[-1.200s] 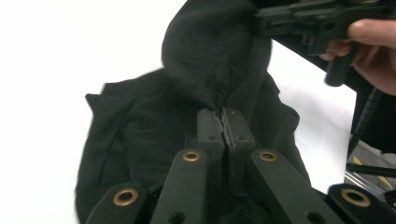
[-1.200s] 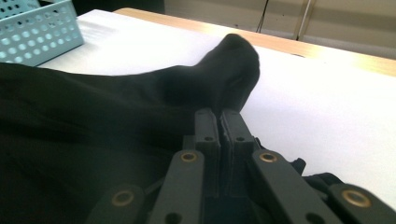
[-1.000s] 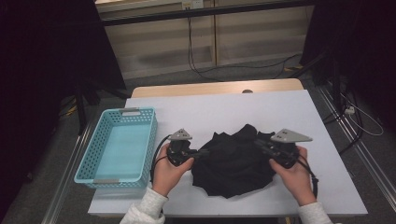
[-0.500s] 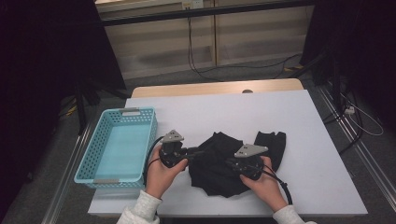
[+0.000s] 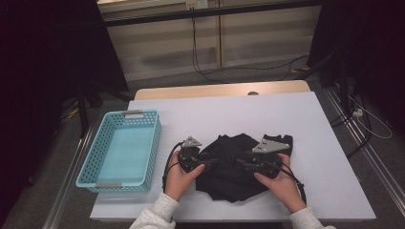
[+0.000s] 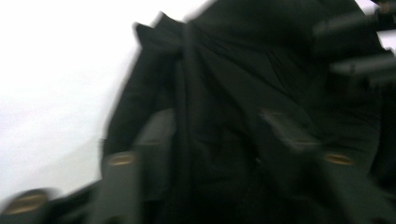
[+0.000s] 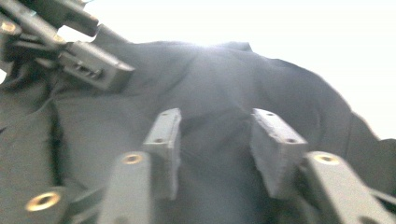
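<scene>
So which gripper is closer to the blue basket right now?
Left. The left gripper sits at the black cloth's left edge, a short gap right of the blue basket. The right gripper is farther right, over the cloth's right half.

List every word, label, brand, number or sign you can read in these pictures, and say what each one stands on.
None can be read.
The black cloth, the blue basket, the white table and both grippers carry no visible writing.
The small white plate on the back wall is too small to read.
</scene>
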